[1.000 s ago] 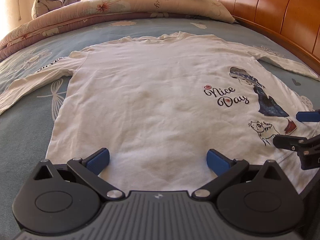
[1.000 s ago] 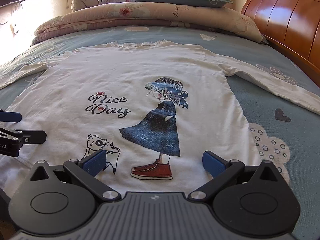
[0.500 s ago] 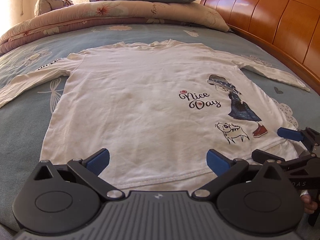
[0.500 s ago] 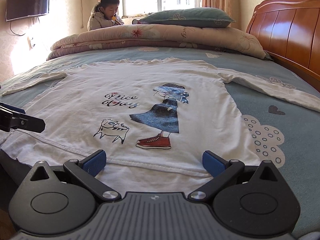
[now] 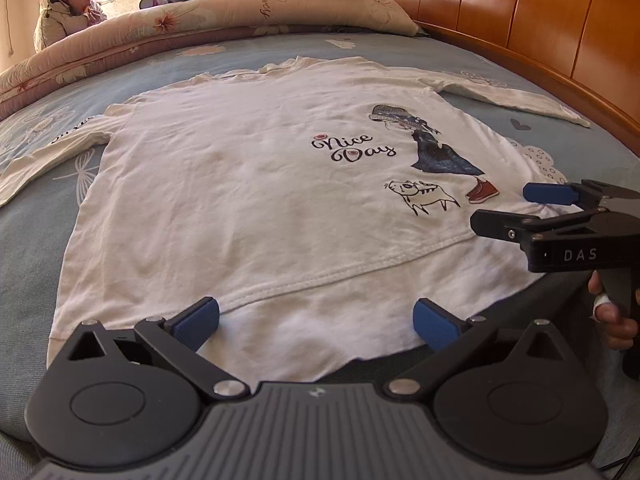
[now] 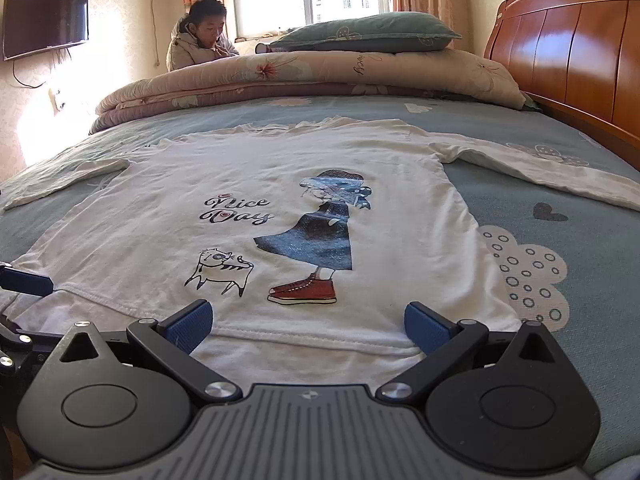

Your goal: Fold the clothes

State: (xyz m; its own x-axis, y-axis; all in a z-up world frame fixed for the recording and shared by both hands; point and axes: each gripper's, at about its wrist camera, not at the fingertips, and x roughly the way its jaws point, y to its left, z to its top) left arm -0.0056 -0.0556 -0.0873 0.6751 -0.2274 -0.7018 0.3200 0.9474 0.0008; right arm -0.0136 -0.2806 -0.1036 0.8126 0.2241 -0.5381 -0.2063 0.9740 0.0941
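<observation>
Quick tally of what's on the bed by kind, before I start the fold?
White long-sleeved shirt, spread flat: 1
Folded quilt: 1
Green pillow on the quilt: 1
Grippers over the hem, both open: 2, left gripper and right gripper
Total: 5

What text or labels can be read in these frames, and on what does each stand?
"Nice Day": script print on the white shirt, beside the printed figure.
"DAS": side of the right hand-held gripper, as the left wrist view shows it.
Lettering on the shirt's sleeve: too distorted to read.
Script on the folded quilt: too small to read.
</observation>
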